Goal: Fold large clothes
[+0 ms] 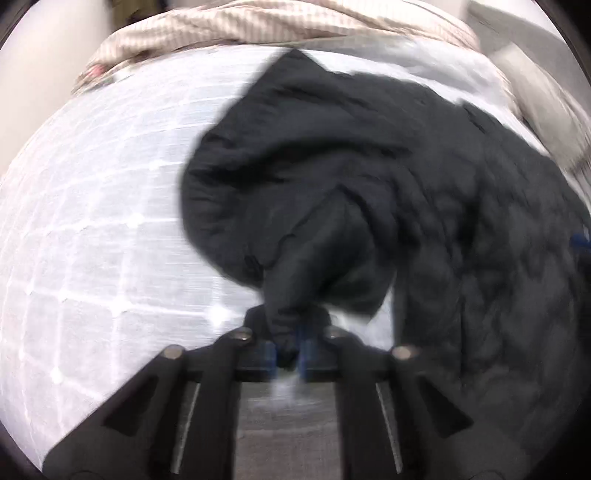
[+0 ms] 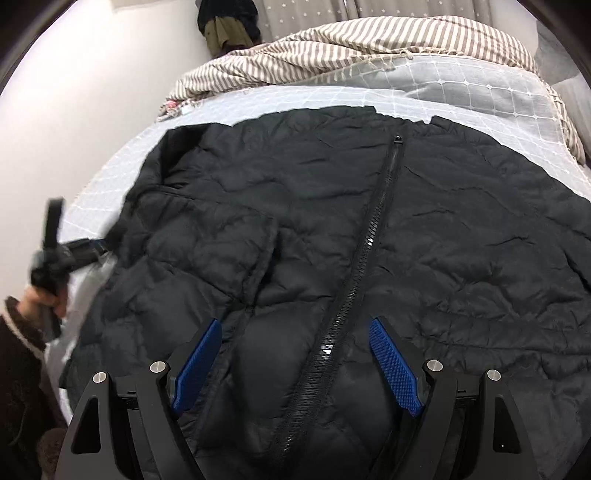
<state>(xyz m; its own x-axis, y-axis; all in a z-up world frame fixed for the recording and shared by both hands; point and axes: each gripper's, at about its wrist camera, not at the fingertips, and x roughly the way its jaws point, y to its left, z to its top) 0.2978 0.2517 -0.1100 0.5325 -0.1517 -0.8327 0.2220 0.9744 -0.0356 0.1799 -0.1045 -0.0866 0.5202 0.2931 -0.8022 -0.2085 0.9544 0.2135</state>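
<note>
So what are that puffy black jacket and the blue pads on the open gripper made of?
Puffy black jacket: probably thin nylon-like shell over padding; it crinkles with a faint sheen. Blue pads: likely rubber or plastic; matte, with a fine diamond grip texture.

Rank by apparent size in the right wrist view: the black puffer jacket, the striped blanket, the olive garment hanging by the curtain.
1. Black puffer jacket, largest, though nearest the camera.
2. Beige-and-white striped blanket.
3. Olive garment, smallest, and farthest away.

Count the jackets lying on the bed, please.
1. The black jacket lies spread on the bed, zipper up. More clothes may be hidden under the striped blanket.
</note>
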